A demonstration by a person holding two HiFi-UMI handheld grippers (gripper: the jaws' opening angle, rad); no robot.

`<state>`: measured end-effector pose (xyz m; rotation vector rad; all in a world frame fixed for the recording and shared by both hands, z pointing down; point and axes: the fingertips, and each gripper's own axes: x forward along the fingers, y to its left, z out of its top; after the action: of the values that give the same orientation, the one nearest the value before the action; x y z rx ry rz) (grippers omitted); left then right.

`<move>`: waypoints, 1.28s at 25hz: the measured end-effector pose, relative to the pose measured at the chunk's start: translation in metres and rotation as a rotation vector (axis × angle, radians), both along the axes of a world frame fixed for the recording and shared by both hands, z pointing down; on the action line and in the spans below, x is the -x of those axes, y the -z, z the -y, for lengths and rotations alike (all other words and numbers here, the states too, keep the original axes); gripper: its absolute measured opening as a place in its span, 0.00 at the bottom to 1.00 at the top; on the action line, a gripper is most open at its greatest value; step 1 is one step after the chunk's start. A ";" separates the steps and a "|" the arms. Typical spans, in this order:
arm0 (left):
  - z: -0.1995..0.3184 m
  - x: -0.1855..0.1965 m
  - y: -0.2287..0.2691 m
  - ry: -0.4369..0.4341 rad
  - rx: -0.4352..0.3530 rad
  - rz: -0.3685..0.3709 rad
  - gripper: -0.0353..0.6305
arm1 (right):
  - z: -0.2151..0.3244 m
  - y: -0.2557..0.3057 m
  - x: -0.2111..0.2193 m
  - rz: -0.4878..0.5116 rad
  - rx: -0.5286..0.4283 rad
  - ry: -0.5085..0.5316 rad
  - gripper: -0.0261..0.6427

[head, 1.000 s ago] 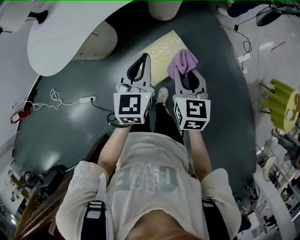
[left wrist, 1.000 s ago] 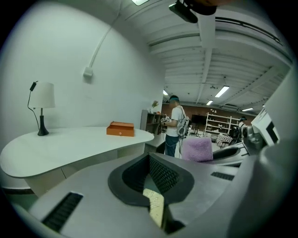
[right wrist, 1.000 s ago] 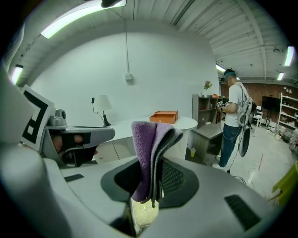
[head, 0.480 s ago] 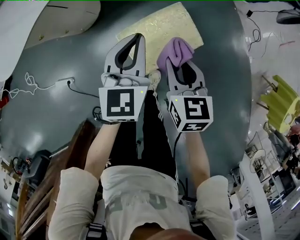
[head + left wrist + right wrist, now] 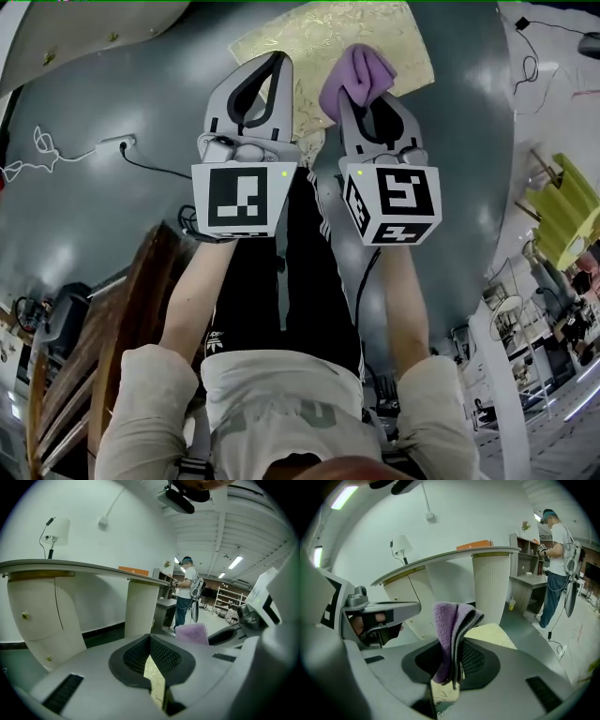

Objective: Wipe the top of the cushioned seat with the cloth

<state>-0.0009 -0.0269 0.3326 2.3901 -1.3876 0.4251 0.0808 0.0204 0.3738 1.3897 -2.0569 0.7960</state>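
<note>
The cushioned seat (image 5: 319, 37) is a pale yellow patterned square on the dark floor, ahead of both grippers. My right gripper (image 5: 349, 89) is shut on a folded purple cloth (image 5: 356, 73), which sticks up from the jaws over the seat's near edge. In the right gripper view the cloth (image 5: 450, 630) hangs clamped between the jaws (image 5: 452, 667), with the seat (image 5: 492, 634) just beyond. My left gripper (image 5: 278, 61) is held beside it to the left, shut and empty, its tip over the seat's near edge. Through its narrow slit a strip of the seat (image 5: 154, 674) shows.
A curved white desk (image 5: 70, 566) on a ribbed white pillar (image 5: 490, 583) stands behind the seat. A power strip and cable (image 5: 112, 145) lie on the dark grey floor at left. Wooden furniture (image 5: 122, 319) is close at lower left, a yellow-green chair (image 5: 567, 220) at right. A person (image 5: 187, 592) stands far off.
Both grippers have come closer to the seat, side by side, with the cloth still clamped. The seat now lies right at their tips, where it was farther ahead before.
</note>
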 end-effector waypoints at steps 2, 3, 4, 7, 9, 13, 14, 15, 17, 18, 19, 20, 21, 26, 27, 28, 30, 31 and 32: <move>0.001 0.000 -0.002 0.010 0.001 0.004 0.06 | 0.004 -0.003 0.003 0.000 0.006 0.023 0.18; 0.002 0.001 -0.002 0.015 0.000 0.007 0.06 | 0.006 -0.005 0.005 0.001 0.015 0.045 0.18; 0.003 0.002 -0.002 0.020 -0.003 0.010 0.06 | 0.008 -0.008 0.009 0.002 0.028 0.073 0.18; 0.006 0.010 -0.005 0.038 -0.007 0.025 0.06 | 0.016 -0.023 0.027 0.018 0.086 0.194 0.18; 0.006 0.020 -0.009 0.063 -0.004 0.034 0.06 | 0.020 -0.037 0.045 0.032 0.137 0.294 0.18; 0.000 0.049 -0.026 0.121 0.038 0.060 0.06 | 0.034 -0.068 0.086 0.052 0.236 0.457 0.18; -0.003 0.056 -0.031 0.135 0.055 0.068 0.06 | 0.037 -0.075 0.096 0.052 0.258 0.488 0.18; -0.005 0.063 -0.035 0.150 0.067 0.074 0.06 | 0.039 -0.082 0.105 0.049 0.281 0.517 0.18; -0.010 0.076 -0.044 0.180 0.091 0.082 0.06 | 0.040 -0.097 0.123 0.042 0.323 0.567 0.18; -0.012 0.082 -0.049 0.193 0.107 0.087 0.06 | 0.040 -0.104 0.131 0.042 0.342 0.587 0.18; -0.015 0.088 -0.053 0.207 0.120 0.090 0.06 | 0.040 -0.111 0.138 0.041 0.360 0.606 0.18; -0.017 0.094 -0.057 0.223 0.131 0.092 0.06 | 0.039 -0.118 0.145 0.040 0.377 0.624 0.18; -0.019 0.099 -0.061 0.239 0.140 0.092 0.06 | 0.039 -0.125 0.151 0.039 0.394 0.641 0.18; -0.026 0.123 -0.076 0.307 0.174 0.094 0.06 | 0.035 -0.150 0.172 0.040 0.470 0.687 0.18; -0.026 0.126 -0.077 0.319 0.176 0.093 0.06 | 0.035 -0.153 0.175 0.030 0.476 0.698 0.18; -0.025 0.129 -0.078 0.329 0.177 0.091 0.06 | 0.035 -0.155 0.177 0.018 0.479 0.710 0.18; -0.024 0.132 -0.078 0.342 0.177 0.089 0.06 | 0.036 -0.158 0.180 0.001 0.478 0.728 0.18; -0.023 0.132 -0.077 0.345 0.175 0.089 0.06 | 0.037 -0.159 0.180 -0.005 0.479 0.734 0.18; -0.022 0.132 -0.076 0.346 0.173 0.090 0.06 | 0.037 -0.161 0.180 -0.011 0.483 0.738 0.18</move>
<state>-0.1332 -0.0054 0.4086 1.9653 -1.6896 0.5377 -0.0994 -0.0170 0.5346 0.3260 -1.9660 0.8508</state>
